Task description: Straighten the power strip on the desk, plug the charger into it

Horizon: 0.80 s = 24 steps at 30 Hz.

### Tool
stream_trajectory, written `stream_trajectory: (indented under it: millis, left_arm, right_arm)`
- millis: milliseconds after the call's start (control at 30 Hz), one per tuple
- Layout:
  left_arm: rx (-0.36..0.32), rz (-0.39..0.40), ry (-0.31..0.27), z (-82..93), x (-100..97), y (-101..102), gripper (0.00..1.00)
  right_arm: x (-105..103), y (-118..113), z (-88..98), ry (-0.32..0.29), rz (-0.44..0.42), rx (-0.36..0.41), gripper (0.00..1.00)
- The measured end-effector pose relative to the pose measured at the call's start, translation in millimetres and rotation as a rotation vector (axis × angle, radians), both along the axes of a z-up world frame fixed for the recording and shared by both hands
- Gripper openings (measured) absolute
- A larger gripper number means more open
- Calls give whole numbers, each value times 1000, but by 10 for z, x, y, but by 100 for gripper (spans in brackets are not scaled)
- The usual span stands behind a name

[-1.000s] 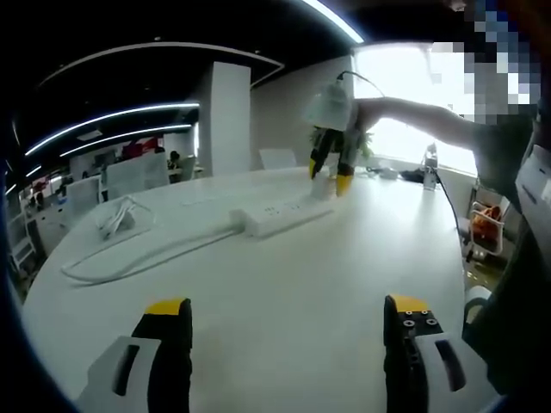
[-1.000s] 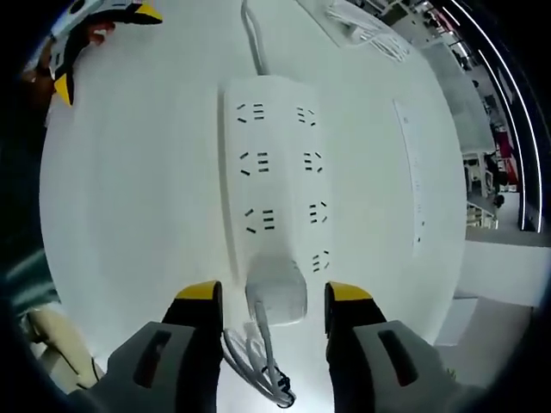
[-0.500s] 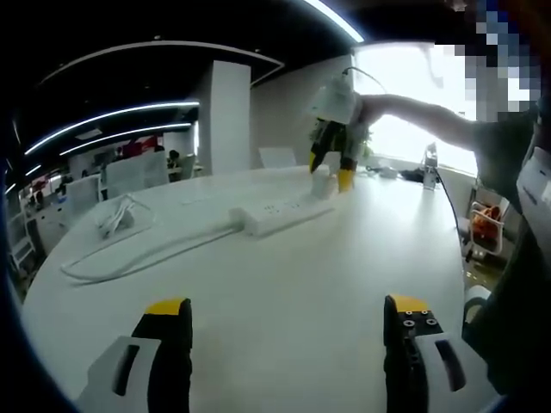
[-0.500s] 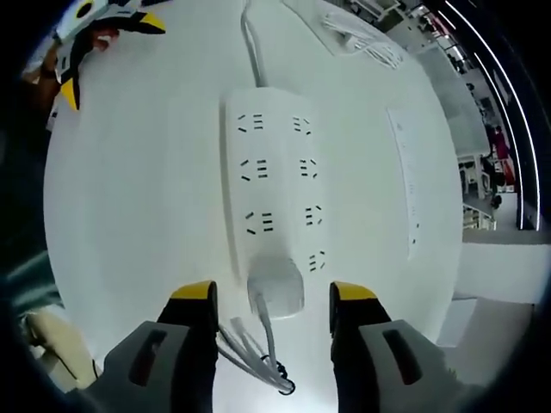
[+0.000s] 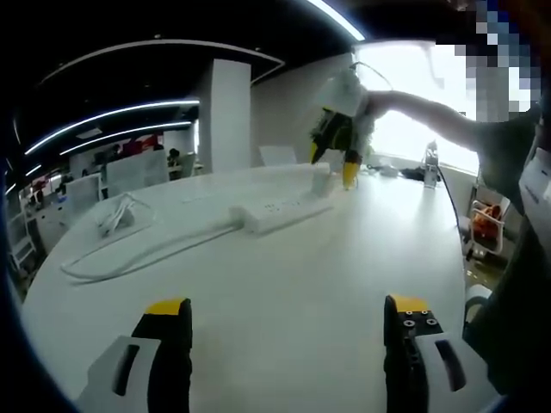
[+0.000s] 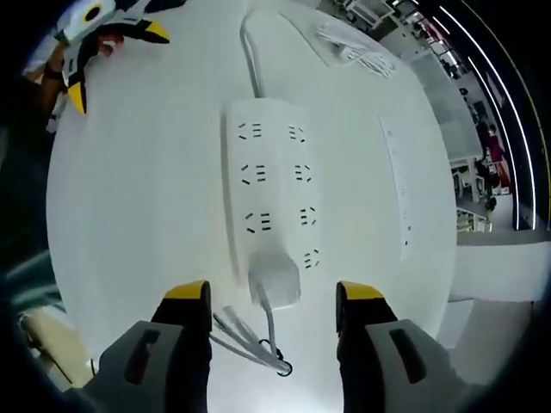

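Note:
A white power strip (image 6: 269,196) (image 5: 280,211) lies on the white desk (image 5: 284,292), its cable (image 6: 250,45) running away to a loop (image 5: 129,258). A white charger (image 6: 275,277) (image 5: 321,182) sits plugged in at the strip's near end, its thin cord (image 6: 256,340) trailing below. My right gripper (image 6: 273,294) hangs open above the charger, apart from it, and appears over the strip's far end in the left gripper view (image 5: 334,159). My left gripper (image 5: 288,310) stands open low over the desk, holding nothing, and shows at the top left of the right gripper view (image 6: 103,52).
A bundle of white cable (image 5: 120,215) (image 6: 357,39) lies beyond the strip. A long flat white bar (image 6: 398,189) lies beside the strip. A person's arm (image 5: 430,116) reaches in from the right. Chairs and office desks stand behind.
My right gripper has risen from the charger and opened a little wider; the charger stays plugged in the strip. The left gripper has not moved.

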<state>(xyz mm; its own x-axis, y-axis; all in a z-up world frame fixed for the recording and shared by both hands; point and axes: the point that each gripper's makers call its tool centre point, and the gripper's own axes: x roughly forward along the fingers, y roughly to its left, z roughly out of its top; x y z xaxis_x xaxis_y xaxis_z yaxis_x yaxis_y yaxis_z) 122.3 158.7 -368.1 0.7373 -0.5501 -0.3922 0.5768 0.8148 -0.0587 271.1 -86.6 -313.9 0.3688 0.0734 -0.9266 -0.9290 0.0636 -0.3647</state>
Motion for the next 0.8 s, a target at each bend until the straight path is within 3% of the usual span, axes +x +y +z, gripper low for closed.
stream_trajectory:
  millis: [800]
  left_arm:
    - [19,10,11,-24,24,14,95]
  right_arm:
    - [-30,-83,126,-45,1,73,73]
